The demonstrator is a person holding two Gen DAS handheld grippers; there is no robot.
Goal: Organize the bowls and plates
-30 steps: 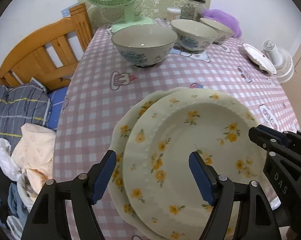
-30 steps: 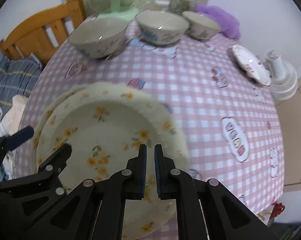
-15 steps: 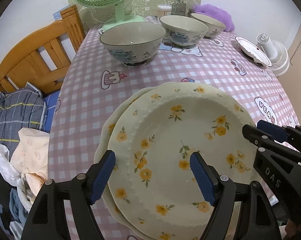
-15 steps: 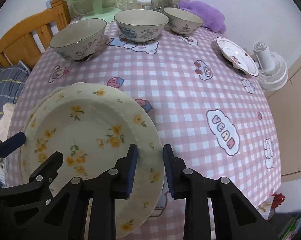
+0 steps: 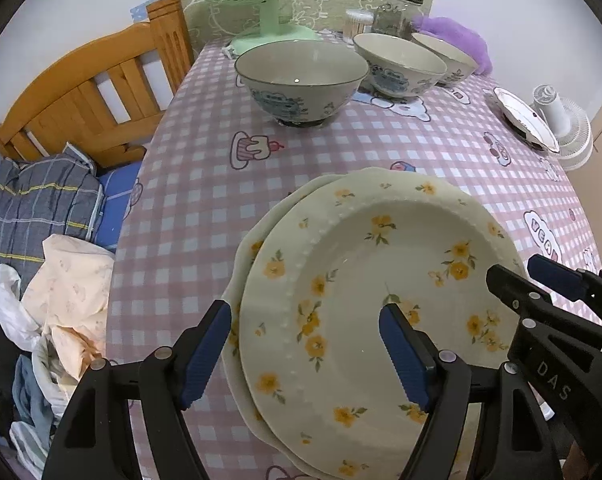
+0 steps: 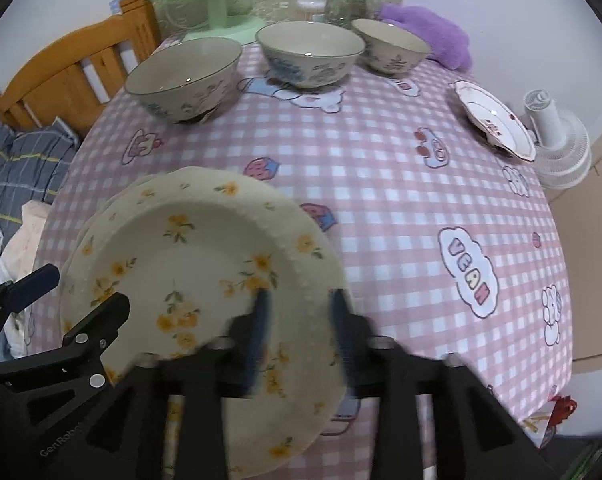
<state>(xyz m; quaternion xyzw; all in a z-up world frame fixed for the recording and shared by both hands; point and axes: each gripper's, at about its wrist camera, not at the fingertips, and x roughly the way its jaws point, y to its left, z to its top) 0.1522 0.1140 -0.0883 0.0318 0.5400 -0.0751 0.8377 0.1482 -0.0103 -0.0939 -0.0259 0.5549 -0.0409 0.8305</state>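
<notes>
Fingers on my right gripper (image 6: 297,328) opening, straddling top plate (image 6: 205,264) rim; left gripper (image 5: 305,356) wide over its other edge. Plates stacked on table (image 5: 341,148) near edge.

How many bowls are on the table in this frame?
3. The left bowl stands nearest the wooden bed frame, the middle bowl just in front of the green fan's base and the jar, and the right bowl beside the purple cloth. None are stacked, so none seem hidden.
</notes>
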